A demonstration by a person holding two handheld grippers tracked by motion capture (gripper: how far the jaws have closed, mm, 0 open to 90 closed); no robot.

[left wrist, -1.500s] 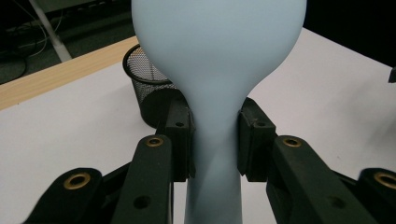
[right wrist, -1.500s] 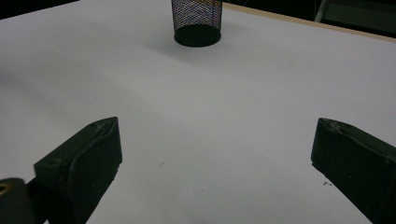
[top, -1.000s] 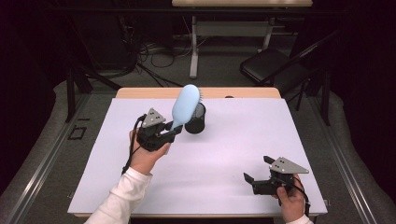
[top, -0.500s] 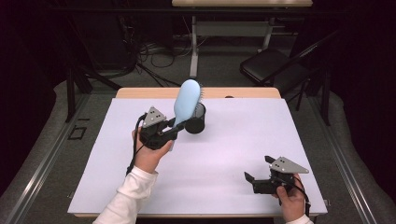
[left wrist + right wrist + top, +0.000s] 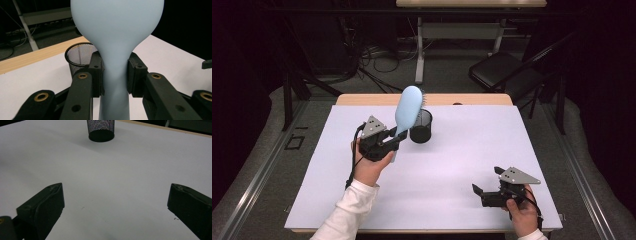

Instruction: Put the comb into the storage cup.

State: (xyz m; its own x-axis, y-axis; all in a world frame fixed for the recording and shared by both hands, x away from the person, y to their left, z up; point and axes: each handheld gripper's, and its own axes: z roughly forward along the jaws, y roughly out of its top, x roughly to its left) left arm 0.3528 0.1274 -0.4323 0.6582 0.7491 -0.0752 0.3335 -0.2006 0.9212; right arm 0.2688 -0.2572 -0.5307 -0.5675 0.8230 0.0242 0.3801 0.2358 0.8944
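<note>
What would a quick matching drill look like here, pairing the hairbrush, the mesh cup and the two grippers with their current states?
Things:
1. hairbrush
2. mesh cup
3. left gripper
4. right gripper

States:
A. jaws wide apart, nothing between them
B. stands upright on the white table cover
C. light blue, clamped at its neck, head up
D. closed on the brush handle

Pairs: 1-C, 2-B, 3-D, 4-A
</note>
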